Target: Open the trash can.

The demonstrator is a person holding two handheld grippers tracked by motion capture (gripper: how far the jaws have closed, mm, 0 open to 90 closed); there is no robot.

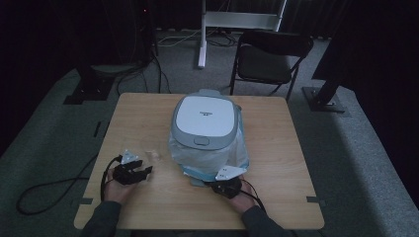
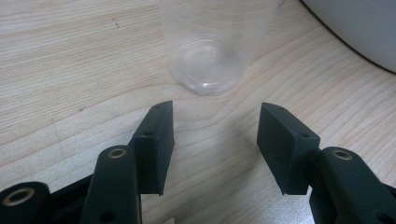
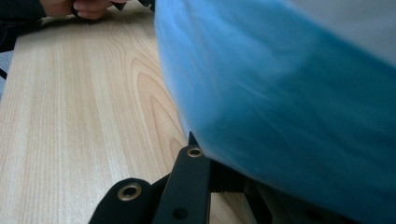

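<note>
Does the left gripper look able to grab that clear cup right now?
Probably yes. The left gripper has its jaws open and aimed at the clear cup, which stands just ahead on bare table. Nothing lies between them.

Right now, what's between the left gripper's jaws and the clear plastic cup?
Nothing: bare wooden table separates the open left gripper from the clear plastic cup, in the left gripper view.
</note>
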